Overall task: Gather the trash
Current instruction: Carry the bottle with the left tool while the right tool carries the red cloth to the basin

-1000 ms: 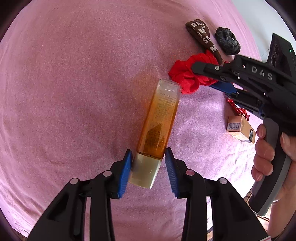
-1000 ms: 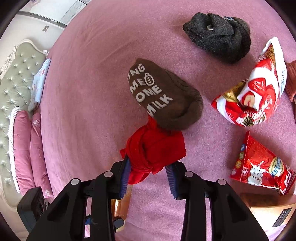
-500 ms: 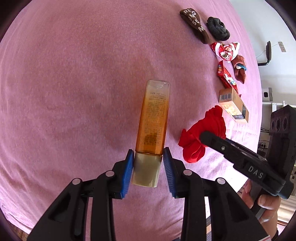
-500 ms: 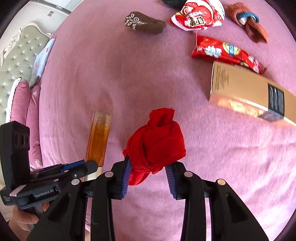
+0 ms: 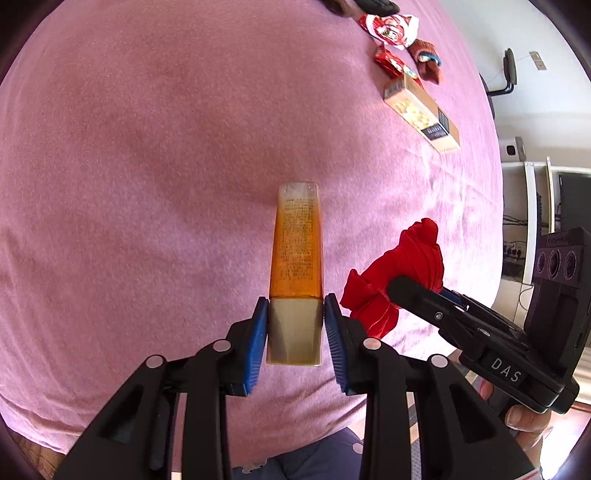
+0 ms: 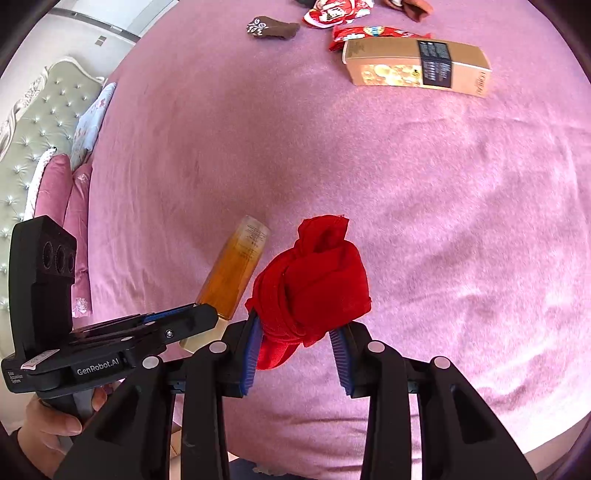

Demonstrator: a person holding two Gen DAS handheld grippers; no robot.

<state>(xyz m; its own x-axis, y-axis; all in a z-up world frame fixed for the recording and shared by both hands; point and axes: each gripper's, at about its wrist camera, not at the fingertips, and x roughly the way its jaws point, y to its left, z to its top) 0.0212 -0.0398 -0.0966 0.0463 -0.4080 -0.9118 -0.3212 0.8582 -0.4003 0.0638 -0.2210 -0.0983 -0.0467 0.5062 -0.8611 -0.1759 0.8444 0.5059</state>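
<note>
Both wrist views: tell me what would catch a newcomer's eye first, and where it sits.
The left hand-held gripper, its jaws closing, has the pale cap of an amber bottle between its blue pads, the bottle held out over the pink bedspread. Beside it, the right hand-held gripper is clamped on a knotted red cloth. Far across the bed lies a tan carton beside red snack wrappers.

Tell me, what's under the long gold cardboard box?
The long gold cardboard box lies flat on the pink bedspread. One red snack wrapper pokes out behind it; anything beneath stays covered.
</note>
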